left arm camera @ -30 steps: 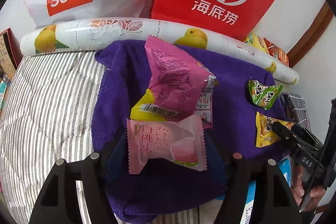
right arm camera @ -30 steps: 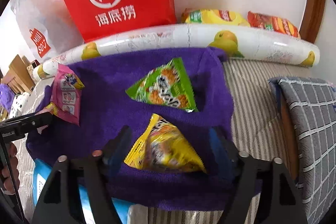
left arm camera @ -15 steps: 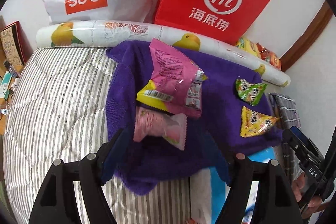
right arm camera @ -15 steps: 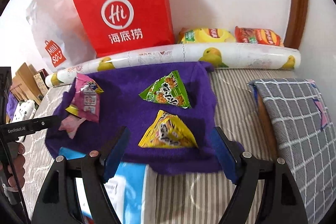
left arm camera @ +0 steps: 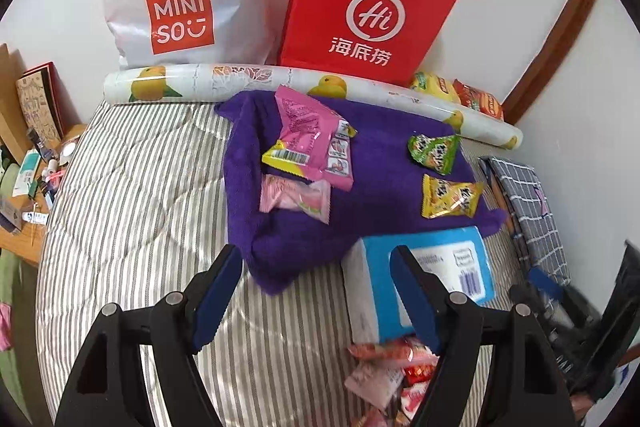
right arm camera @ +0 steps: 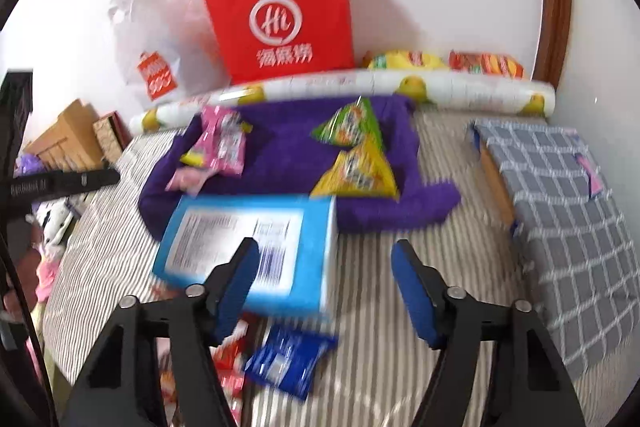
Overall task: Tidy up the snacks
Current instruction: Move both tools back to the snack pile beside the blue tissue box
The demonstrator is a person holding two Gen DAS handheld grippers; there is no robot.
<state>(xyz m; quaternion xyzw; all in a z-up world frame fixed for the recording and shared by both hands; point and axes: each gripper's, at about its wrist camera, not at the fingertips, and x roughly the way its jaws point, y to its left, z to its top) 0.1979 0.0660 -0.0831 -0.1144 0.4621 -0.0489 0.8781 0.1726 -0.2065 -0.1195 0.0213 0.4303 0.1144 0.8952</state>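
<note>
While both tools hang above the striped bed [left arm camera: 132, 211], four snacks lie sorted on the purple towel [left arm camera: 384, 163]: a pink bag [left arm camera: 310, 143] and pink sweet [left arm camera: 296, 195] on its left, a green packet [left arm camera: 434, 151] and yellow packet [left arm camera: 450, 195] on its right. The left tool [left arm camera: 316, 291] stands apart, empty. The right tool [right arm camera: 326, 287] is closing, nothing between its jaws.

Unsorted snacks sit nearer the person than the towel, below a blue box [right arm camera: 248, 247]: a blue packet [right arm camera: 290, 359] and red wrappers [right arm camera: 232, 355], the view blurred. The blue packet lies just under the right tool, slightly left of its gap, long axis running slantwise across the jaws. I judge the right hand nearer to it; the red wrappers [left arm camera: 394, 367] lie under the left tool's right finger, so either could reach those.
</note>
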